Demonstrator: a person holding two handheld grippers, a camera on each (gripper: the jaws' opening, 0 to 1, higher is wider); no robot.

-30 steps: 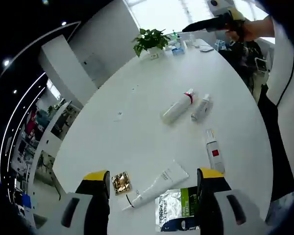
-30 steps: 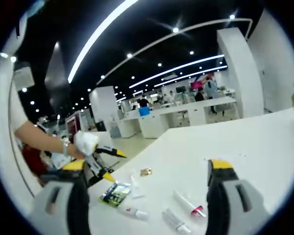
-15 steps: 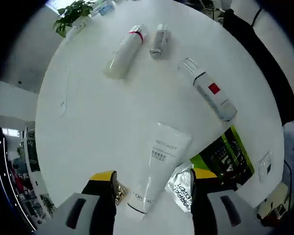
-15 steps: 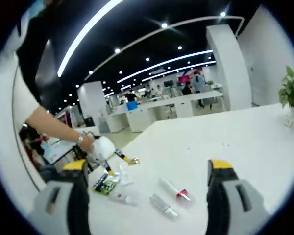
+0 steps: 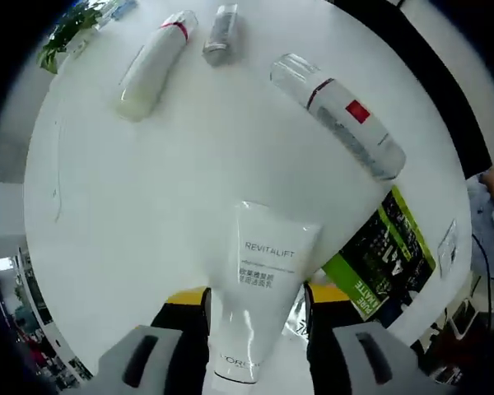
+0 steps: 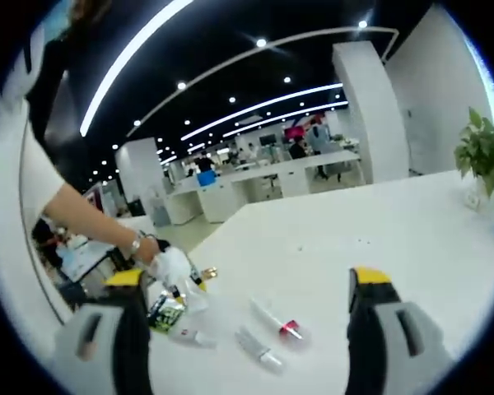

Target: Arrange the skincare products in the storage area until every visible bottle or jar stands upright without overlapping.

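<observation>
Left gripper (image 5: 255,300): low over the tabletop (image 5: 148,214), jaws set to either side of the white Revitalift tube (image 5: 259,288); both jaws sit right against the tube's sides, but I cannot tell whether they are clamped on it.
Revitalift tube: lying flat, crimped end pointing away from the gripper, cap end between the jaws.
Green-and-black sachet (image 5: 379,259): flat, just beside the tube, close to the tabletop's edge.
Clear-capped bottle (image 5: 342,115): on its side, red square on the label, well apart from the tube.
Cream bottle with red band (image 5: 152,66): lying down, far side of the tabletop.
Small grey bottle (image 5: 221,33): lying just beside the cream bottle, not touching.
Open room: broad bare white surface between the tube and the two far bottles.
Right gripper (image 6: 247,317): held above the tabletop, jaws wide apart, nothing between them.
Potted plant (image 6: 482,156): near the far edge in the right gripper view.
</observation>
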